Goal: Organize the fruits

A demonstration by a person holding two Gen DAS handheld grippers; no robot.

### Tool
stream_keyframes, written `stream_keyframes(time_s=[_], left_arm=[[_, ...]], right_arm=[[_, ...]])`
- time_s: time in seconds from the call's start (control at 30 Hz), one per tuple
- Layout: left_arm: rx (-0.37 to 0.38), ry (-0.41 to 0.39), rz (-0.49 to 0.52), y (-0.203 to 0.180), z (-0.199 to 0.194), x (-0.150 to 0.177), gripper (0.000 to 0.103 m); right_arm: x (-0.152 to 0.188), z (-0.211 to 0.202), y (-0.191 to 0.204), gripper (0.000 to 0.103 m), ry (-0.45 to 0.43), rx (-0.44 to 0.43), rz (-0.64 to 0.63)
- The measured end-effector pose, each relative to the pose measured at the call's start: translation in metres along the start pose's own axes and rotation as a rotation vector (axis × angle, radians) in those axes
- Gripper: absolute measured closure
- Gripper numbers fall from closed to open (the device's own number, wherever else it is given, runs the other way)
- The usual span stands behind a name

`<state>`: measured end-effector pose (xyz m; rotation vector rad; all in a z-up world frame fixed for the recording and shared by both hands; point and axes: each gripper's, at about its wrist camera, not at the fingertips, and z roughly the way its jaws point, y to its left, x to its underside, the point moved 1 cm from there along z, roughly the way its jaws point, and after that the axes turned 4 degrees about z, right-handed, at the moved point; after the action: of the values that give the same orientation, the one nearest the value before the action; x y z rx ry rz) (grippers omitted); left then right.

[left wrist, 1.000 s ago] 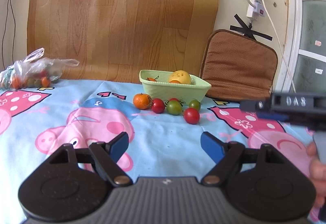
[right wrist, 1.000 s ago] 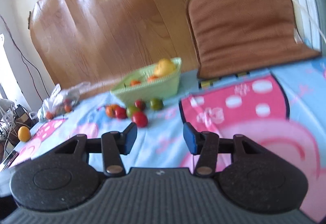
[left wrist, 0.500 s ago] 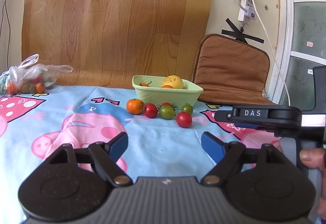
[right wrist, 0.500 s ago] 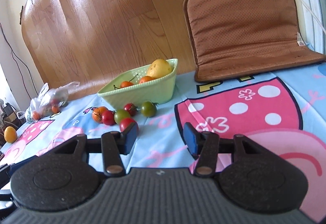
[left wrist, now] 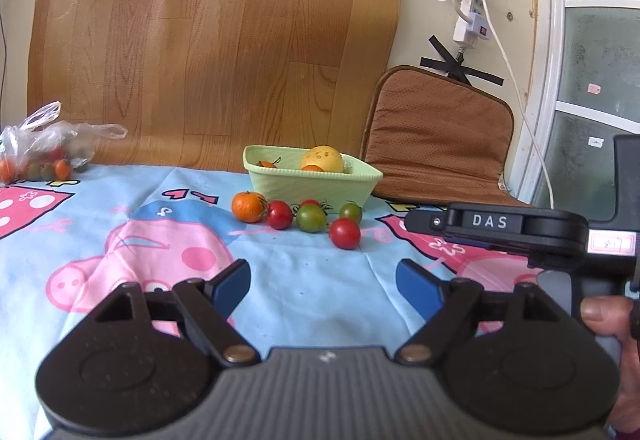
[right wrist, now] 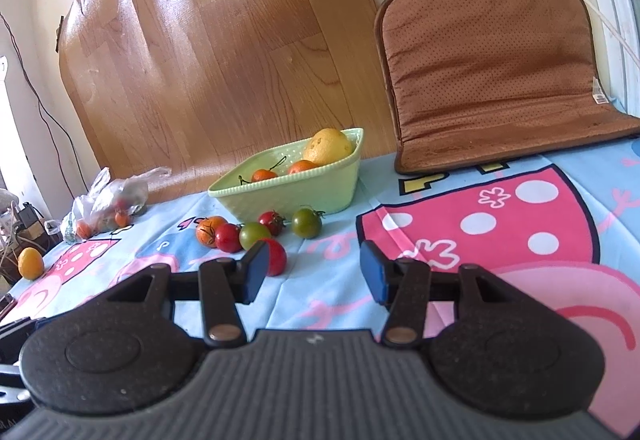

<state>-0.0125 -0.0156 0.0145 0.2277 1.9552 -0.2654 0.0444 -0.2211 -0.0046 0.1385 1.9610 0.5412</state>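
While three fruits are seen in the green basket (right wrist: 320, 183) | six loose fruits (right wrist: 256, 234) remain on the surface just before it | left claw (left wrist: 323, 286) and right claw (right wrist: 310, 271) held open, empty | judged early.

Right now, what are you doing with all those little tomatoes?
A person holds two grippers over the table, tidying fruit. Both the left gripper and the right gripper are open and hold nothing. The green basket already has a yellow fruit and some small orange ones inside. Six small fruits lie on the cloth in front of it. The right gripper is closest to the nearest red tomato, which it may pick next.
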Motion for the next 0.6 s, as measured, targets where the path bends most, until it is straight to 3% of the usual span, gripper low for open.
stream_keyframes(time_s=[0.33, 0.6], left_arm=[[-0.05, -0.004, -0.006, -0.0016, 0.0022, -0.0004, 0.02], [-0.101, 0.05, 0.009, -0.0032, 0.0092, -0.0003, 0.02]], right_arm=[[0.0, 0.0016, 0.0011, 0.049, 0.012, -0.025, -0.003], [0.0007, 0.0001, 0.0018, 0.049, 0.01, -0.014, -0.008]])
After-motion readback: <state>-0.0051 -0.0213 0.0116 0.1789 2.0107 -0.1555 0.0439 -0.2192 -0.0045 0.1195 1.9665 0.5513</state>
